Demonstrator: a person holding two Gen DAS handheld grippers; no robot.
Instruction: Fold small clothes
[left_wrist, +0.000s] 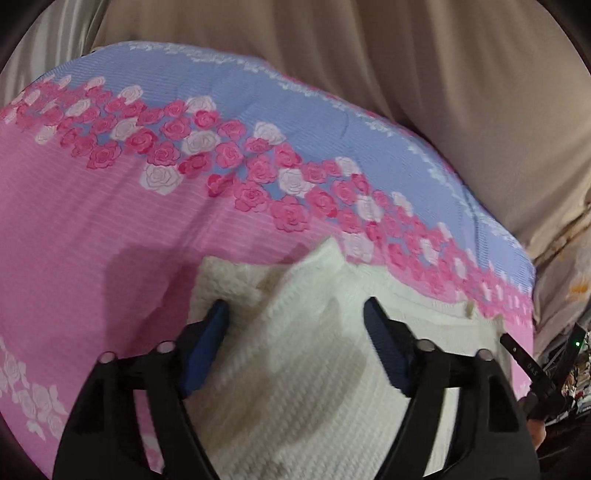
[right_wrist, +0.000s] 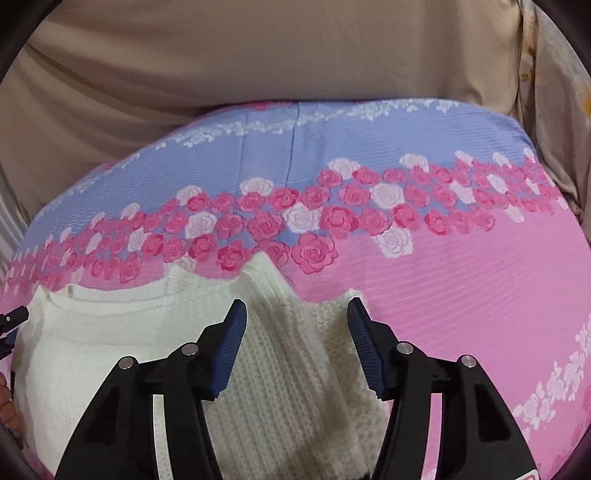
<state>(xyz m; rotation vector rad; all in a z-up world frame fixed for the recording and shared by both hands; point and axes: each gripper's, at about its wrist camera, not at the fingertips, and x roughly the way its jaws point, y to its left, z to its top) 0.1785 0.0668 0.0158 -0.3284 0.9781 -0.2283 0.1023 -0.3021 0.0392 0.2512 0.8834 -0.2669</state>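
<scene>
The bed (right_wrist: 461, 280) fills most of what I see, its cover pink near me, banded with roses, then pale blue toward the far edge, where a beige cloth (right_wrist: 258, 55) hangs behind it. On the pink part, close under both my cameras, lies the white knit garment (right_wrist: 110, 343), a small sweater by the look of it, partly bunched: a ribbed flap (right_wrist: 273, 291) is turned up at its far edge and a looser, fluffier knit patch (right_wrist: 343, 325) shows beside it.

My right tongs (right_wrist: 295, 314) stand wide, one finger on either side of that flap, poised above the knit and gripping nothing. My left tongs (left_wrist: 295, 317) are also spread wide over the garment (left_wrist: 303, 369), empty, with the cloth rising in a soft ridge between the fingers. The left view is blurred, so I cannot tell whether the pads touch the fabric.

The risks I judge from here: closing on the ridge could pinch several layers at once, so the fold drags the whole sweater instead of one edge. The open knit could snag on my ribbed pads (right_wrist: 231, 347) and stretch. And the bed cover may get caught with it.
</scene>
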